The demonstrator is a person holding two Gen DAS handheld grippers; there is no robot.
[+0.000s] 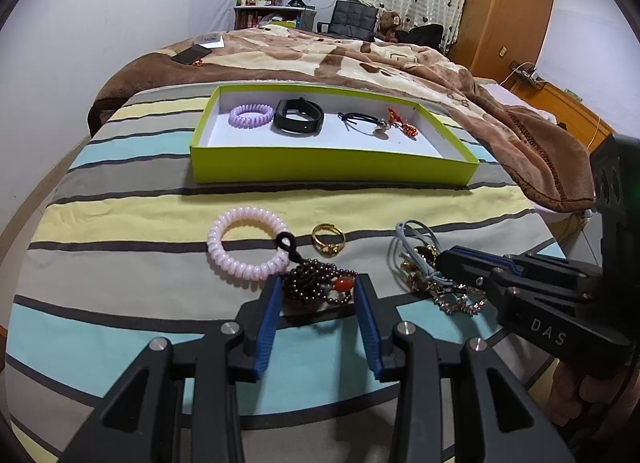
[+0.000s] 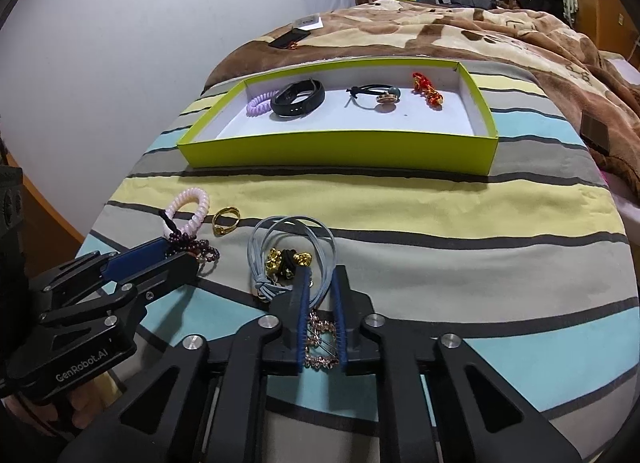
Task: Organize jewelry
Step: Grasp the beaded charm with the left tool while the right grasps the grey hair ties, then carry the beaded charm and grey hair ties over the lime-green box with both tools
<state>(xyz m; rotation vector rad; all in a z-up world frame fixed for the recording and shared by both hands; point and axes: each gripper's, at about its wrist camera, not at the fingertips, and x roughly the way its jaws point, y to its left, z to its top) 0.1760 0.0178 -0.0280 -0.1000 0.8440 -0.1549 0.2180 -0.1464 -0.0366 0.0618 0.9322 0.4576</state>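
Observation:
A lime-green tray [image 1: 332,173] [image 2: 340,153] on the striped bedspread holds a purple coil hair tie [image 1: 249,115], a black fitness band [image 1: 298,118], a black cord bracelet [image 1: 362,121] and a red bead piece [image 1: 402,125]. In front lie a pink coil tie [image 1: 246,247], a gold ring [image 1: 328,239] [image 2: 226,220], a dark bead bracelet [image 1: 320,285] and a grey hair-tie cluster [image 2: 288,255]. My left gripper [image 1: 316,295] is open around the bead bracelet. My right gripper [image 2: 322,283] is nearly closed around a rhinestone hair clip [image 2: 320,337] and the grey ties.
A brown patterned blanket [image 1: 440,75] covers the bed behind and right of the tray. A phone [image 1: 191,54] and a white box [image 1: 209,40] lie at the far left of the bed. A wooden wardrobe [image 1: 508,11] and a chair [image 1: 354,17] stand beyond.

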